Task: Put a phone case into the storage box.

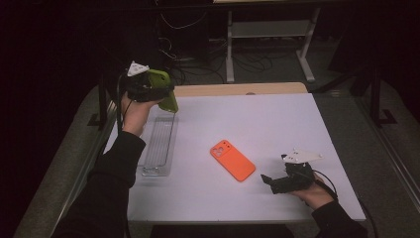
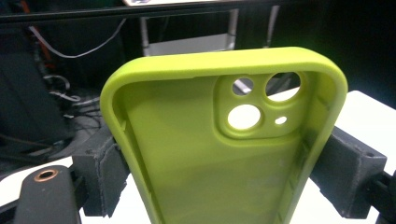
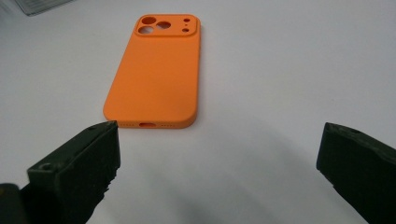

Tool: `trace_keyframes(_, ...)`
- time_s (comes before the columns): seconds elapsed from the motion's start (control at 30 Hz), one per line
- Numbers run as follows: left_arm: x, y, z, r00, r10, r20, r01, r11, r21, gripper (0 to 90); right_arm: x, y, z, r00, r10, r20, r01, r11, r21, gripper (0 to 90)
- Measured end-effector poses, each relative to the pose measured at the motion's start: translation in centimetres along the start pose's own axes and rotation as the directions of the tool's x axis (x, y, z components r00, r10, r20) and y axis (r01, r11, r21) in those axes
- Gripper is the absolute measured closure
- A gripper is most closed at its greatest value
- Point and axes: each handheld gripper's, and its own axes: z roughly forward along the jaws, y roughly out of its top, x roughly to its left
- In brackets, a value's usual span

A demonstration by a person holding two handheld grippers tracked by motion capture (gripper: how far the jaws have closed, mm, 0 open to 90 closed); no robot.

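1. Grip on the left side: the left gripper (image 1: pixel 154 91) is raised over the table's far left corner, its jaws clamped across the width of a green phone case (image 2: pixel 224 140). In the left gripper view the case's hollow inside faces the camera, its camera cut-outs sit at the upper end, and its long axis runs straight out along the jaws.

2. Below that hand, a clear plastic tray (image 1: pixel 159 144) lies along the left edge of the white table (image 1: pixel 277 124). The green case hangs over the tray's far end, apart from it. Whether anything lies in the tray is hard to tell, since it is see-through and dim.

3. The right gripper (image 1: pixel 270 182) rests low at the near right of the table, jaws spread wide with nothing between them.

4. An orange phone case (image 3: pixel 156 70) lies flat, back up, near the middle of the table, just ahead of those open jaws. In the right gripper view its long axis points away from the gripper, port end nearest and camera cut-outs farthest.

5. My judgement: the right hand is much the nearer to the orange case. A short push forward would bring the jaws to either side of its near end.
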Motion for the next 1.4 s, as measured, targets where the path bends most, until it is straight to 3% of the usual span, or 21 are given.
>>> trace_keyframes(0.27,0.4,-0.4,1.3,0.9967,0.008,-0.081,-0.006,0.9996,0.029,14.7,0.0,0.1,0.0,1.0,-0.008,0.001,0.008,1.0,-0.009,0.0)
trace_keyframes(0.37,0.6,-0.6,1.9,0.9951,-0.011,-0.098,0.014,0.9993,0.036,14.7,0.0,0.1,-0.1,1.0,-0.009,0.001,0.009,1.0,-0.012,0.0)
trace_keyframes(0.67,1.2,-1.5,3.4,0.9811,-0.002,-0.194,0.017,0.997,0.075,14.6,0.0,0.1,-0.1,1.0,0.002,0.0,-0.002,1.0,-0.01,0.0)
trace_keyframes(0.87,1.6,-2.1,4.4,0.9738,-0.023,-0.226,0.044,0.9952,0.088,14.6,-0.1,0.1,-0.2,1.0,-0.01,0.0,0.01,1.0,-0.016,0.0)
trace_keyframes(1.17,1.9,-3.0,5.6,0.9617,-0.009,-0.274,0.041,0.9928,0.113,14.6,-0.2,0.1,-0.3,1.0,-0.009,0.0,0.009,1.0,-0.024,0.0)
trace_keyframes(1.23,1.9,-3.4,5.9,0.9601,-0.032,-0.278,0.063,0.9927,0.103,14.5,-0.1,0.2,-0.4,1.0,-0.003,-0.002,0.003,1.0,-0.028,0.0)
trace_keyframes(1.3,2.0,-3.8,6.1,0.9582,-0.03,-0.284,0.066,0.9913,0.115,14.5,-0.2,0.1,-0.4,1.0,-0.007,0.002,0.007,1.0,-0.025,0.0)
trace_keyframes(1.37,1.9,-4.3,6.4,0.9546,-0.061,-0.292,0.093,0.9912,0.094,14.5,-0.2,0.1,-0.4,1.0,-0.005,0.0,0.005,1.0,-0.025,0.0)
trace_keyframes(1.4,2.0,-4.5,6.5,0.9544,-0.052,-0.294,0.086,0.9909,0.104,14.4,-0.2,0.1,-0.4,1.0,-0.004,0.0,0.004,1.0,-0.026,0.0)
